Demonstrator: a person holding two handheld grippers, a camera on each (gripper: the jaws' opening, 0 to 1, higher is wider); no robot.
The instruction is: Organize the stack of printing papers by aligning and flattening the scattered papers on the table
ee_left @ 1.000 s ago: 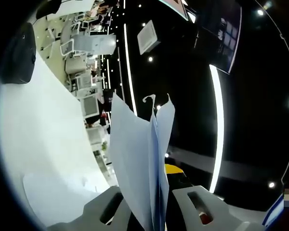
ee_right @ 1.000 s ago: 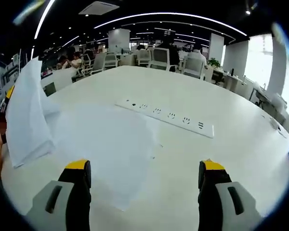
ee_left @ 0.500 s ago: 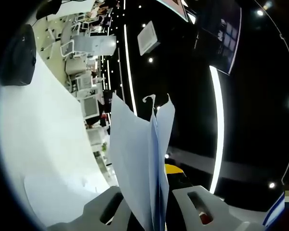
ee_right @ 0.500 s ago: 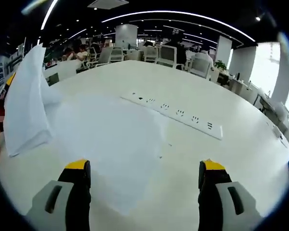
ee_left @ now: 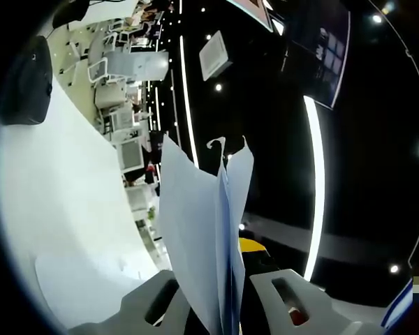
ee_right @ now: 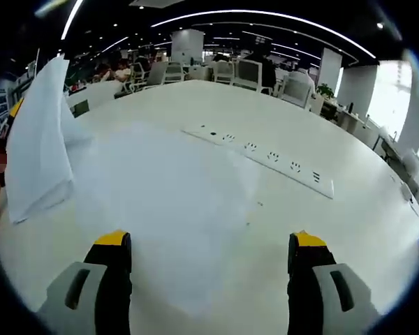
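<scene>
Left gripper [ee_left: 220, 307] is pinching a sheaf of papers [ee_left: 202, 237] upright between closed jaws, off the white table [ee_left: 70, 195]. Right gripper [ee_right: 208, 269] is hovering, jaws spread wide and empty, over loose sheets [ee_right: 174, 209] lying flat on the table, a power strip [ee_right: 265, 155] lying beyond.

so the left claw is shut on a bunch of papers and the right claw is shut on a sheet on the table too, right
Not quite. The left claw is shut on the papers, but the right gripper view shows the right claw open, its jaws wide apart over a sheet lying flat on the table.
</scene>
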